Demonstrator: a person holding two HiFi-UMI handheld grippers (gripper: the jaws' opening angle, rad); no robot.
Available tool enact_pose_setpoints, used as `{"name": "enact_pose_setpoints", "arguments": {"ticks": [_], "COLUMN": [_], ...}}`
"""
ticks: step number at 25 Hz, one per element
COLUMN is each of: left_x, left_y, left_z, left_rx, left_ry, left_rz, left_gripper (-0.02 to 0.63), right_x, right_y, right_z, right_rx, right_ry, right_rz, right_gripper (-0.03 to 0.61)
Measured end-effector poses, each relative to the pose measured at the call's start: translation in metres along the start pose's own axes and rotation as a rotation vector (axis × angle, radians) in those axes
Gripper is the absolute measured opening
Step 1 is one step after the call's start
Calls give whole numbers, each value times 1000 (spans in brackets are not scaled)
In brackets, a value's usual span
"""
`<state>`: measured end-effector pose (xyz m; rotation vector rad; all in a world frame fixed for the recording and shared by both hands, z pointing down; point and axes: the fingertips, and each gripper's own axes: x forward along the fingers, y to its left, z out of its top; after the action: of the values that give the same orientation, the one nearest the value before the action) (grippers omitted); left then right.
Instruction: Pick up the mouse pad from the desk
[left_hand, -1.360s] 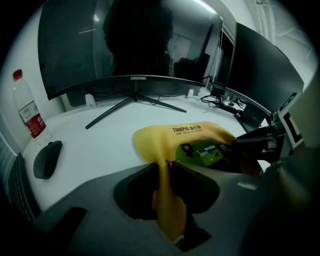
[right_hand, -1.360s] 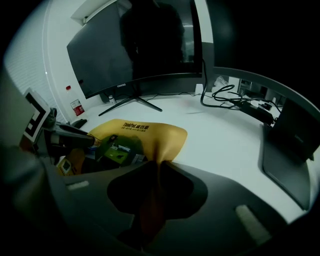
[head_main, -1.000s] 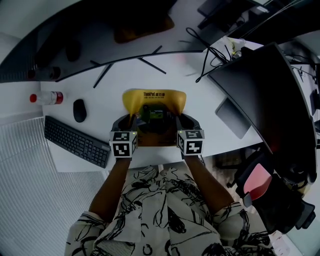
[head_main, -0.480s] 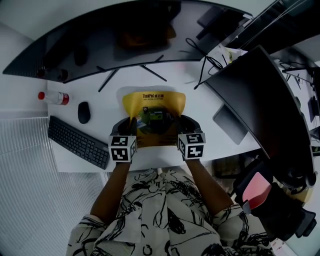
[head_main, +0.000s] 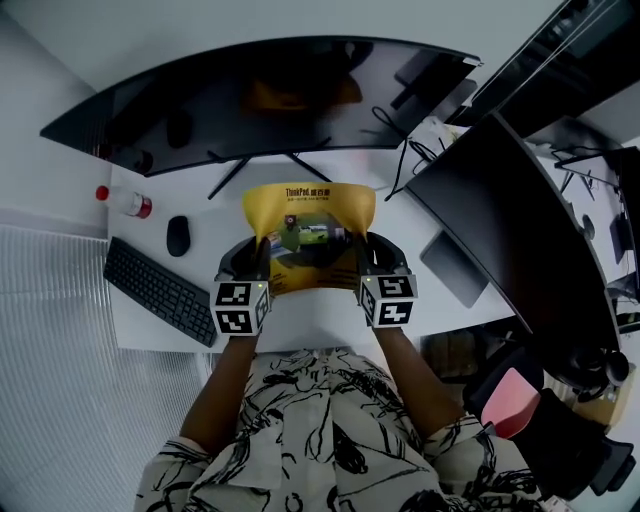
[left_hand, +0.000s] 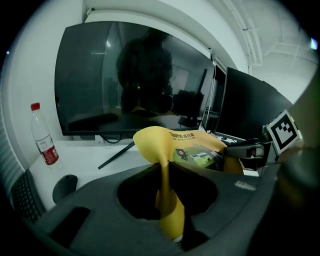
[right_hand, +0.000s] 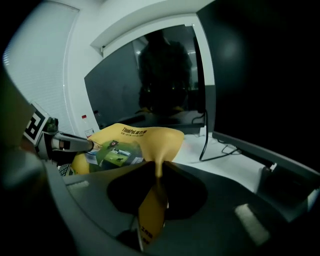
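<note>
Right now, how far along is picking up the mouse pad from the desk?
Done: the left gripper and right gripper are each shut on a near corner of the yellow mouse pad. In hand: the pad hangs curled between them and looks clear of the desk. Left: little, at most lifting it higher.

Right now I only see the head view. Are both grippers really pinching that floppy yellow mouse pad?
Observer: Yes. The left gripper view shows the left gripper shut on an edge of the floppy yellow mouse pad.
Operator: And the right one?
Observer: The right gripper view shows the right gripper shut on its other side.
Operator: Is the clear plastic bottle with the red cap lying down?
Observer: No, the left gripper view shows it upright on the white desk.
</note>
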<state>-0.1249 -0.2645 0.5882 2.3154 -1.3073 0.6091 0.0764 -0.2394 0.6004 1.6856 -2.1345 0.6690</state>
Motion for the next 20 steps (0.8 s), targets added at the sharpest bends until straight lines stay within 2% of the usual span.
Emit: {"name": "enact_pose_setpoints", "arguments": {"ticks": [10,20], "left_x": [-21,-45], "left_y": [-4,-9], "left_z": [49,104], "left_rx": [25,95], "left_ry": [-120,-237], "left_rz": [16,35], "left_gripper": [67,69], "right_x": [-20,-44], "right_y": [2,6], "right_z": [55,110], "right_rx": [-43,-96], "right_ry": [-121,-246], "right_rz": [26,35], "right_gripper": [74,74]}}
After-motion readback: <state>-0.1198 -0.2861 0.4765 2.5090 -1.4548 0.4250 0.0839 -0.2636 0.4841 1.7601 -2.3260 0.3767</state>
